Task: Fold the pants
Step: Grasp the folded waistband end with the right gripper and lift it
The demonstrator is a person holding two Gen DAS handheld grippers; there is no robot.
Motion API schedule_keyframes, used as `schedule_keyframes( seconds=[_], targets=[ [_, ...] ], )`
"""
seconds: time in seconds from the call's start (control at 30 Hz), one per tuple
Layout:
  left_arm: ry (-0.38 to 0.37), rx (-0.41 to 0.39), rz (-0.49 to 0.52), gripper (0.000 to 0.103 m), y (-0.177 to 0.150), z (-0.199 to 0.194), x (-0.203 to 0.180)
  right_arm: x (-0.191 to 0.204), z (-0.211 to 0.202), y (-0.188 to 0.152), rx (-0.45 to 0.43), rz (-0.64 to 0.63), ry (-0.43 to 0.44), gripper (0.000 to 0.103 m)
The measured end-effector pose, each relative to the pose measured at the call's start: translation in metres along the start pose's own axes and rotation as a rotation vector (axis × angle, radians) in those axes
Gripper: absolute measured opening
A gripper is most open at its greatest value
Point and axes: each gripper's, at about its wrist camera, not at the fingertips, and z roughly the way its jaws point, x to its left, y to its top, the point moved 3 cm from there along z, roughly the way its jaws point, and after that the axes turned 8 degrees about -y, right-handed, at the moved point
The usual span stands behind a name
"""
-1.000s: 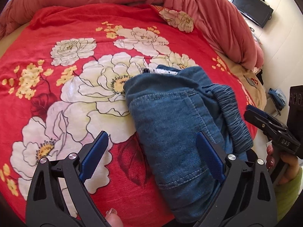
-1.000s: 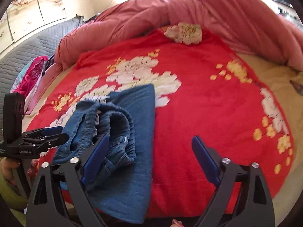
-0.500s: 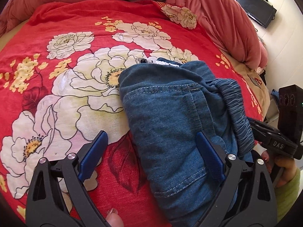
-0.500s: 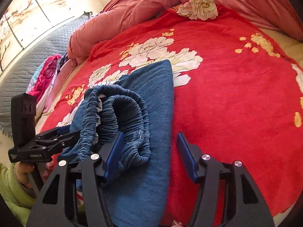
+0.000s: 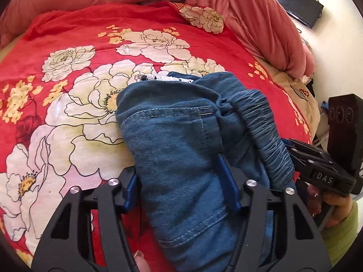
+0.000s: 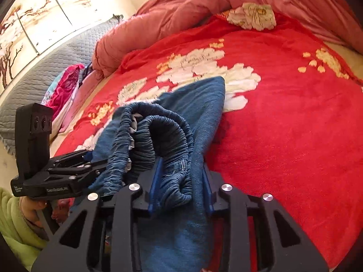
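Then my left claw (image 5: 181, 188) and right claw (image 6: 181, 185) had just been closing, each clamped on the folded pants (image 5: 181, 136) between its pads.

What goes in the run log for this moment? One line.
left claw: closing on pants | right claw: closing on waistband | bed: pants folded

- Pants (image 5: 181, 140): blue denim, matt, pale stitching; the waistband (image 5: 267, 140) is gathered and ribbed.
- Blanket (image 5: 68, 95) under the pants: soft, matt red cloth with printed flowers.
- Quilt (image 5: 249, 6) beyond the blanket: pink, puffy, matt cloth.
- Left gripper (image 5: 181, 188): matt black plastic, blue pads (image 5: 229, 190), shiny metal screws (image 5: 251, 182).
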Motion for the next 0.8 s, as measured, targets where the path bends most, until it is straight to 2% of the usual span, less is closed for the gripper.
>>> schedule_keyframes(
  seconds=[0.07,0.47,0.8],
  targets=[
    [-0.006,-0.005,0.005,0.046,0.003,-0.006,-0.002,0.007,-0.007,0.000,-0.028,-0.028,-0.019,0.028],
    [-0.051,-0.067,0.024,0.044,0.015,-0.033,-0.012,0.044,-0.038,0.019,-0.123,-0.130,-0.075,0.027],
    [-0.030,-0.144,0.030,0.044,0.045,-0.050,0.002,0.059,-0.025,0.048,-0.142,-0.160,-0.088,0.027]
  ],
)
